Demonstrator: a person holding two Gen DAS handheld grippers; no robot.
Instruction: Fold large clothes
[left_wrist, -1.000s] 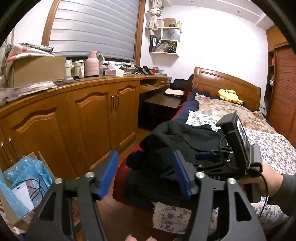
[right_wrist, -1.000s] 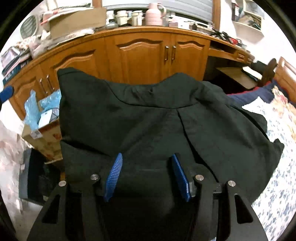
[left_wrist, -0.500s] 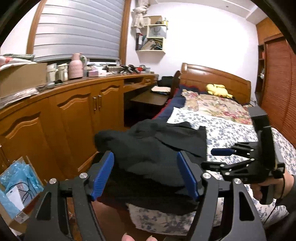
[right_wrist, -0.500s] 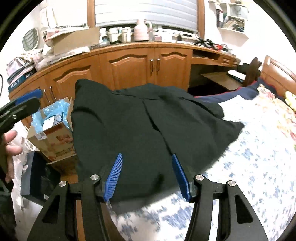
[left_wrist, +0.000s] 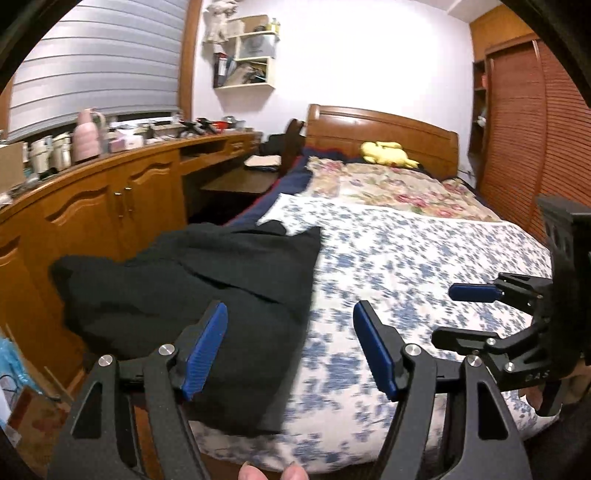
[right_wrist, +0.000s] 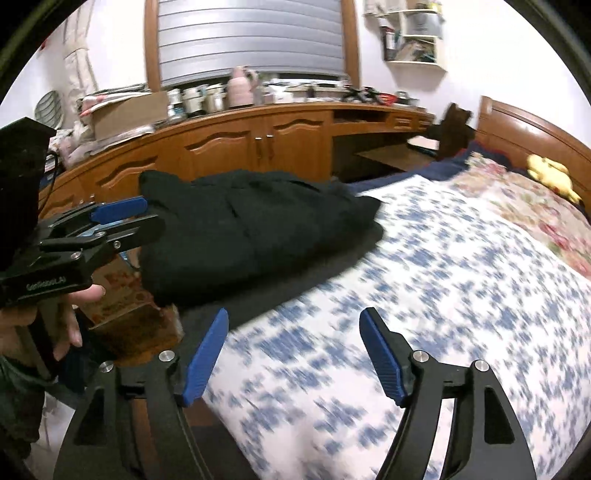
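Observation:
A large black garment (left_wrist: 192, 295) lies in a folded heap on the near left corner of the bed, partly hanging over the edge; it also shows in the right wrist view (right_wrist: 251, 229). My left gripper (left_wrist: 290, 350) is open and empty, hovering just in front of the garment's right edge. It appears at the left of the right wrist view (right_wrist: 122, 218). My right gripper (right_wrist: 293, 358) is open and empty above the blue-flowered sheet, to the right of the garment. It appears at the right of the left wrist view (left_wrist: 476, 306).
The bed (left_wrist: 424, 258) has a blue-flowered sheet, a rose-patterned quilt and a yellow plush toy (left_wrist: 388, 153) near the wooden headboard. Wooden cabinets (left_wrist: 110, 206) with a cluttered top run along the left. A cardboard box (right_wrist: 122, 306) stands on the floor beside the bed.
Both grippers have pulled back from the black garment and swung right over the bed. The garment, held up a second ago, now lies on the bed corner.

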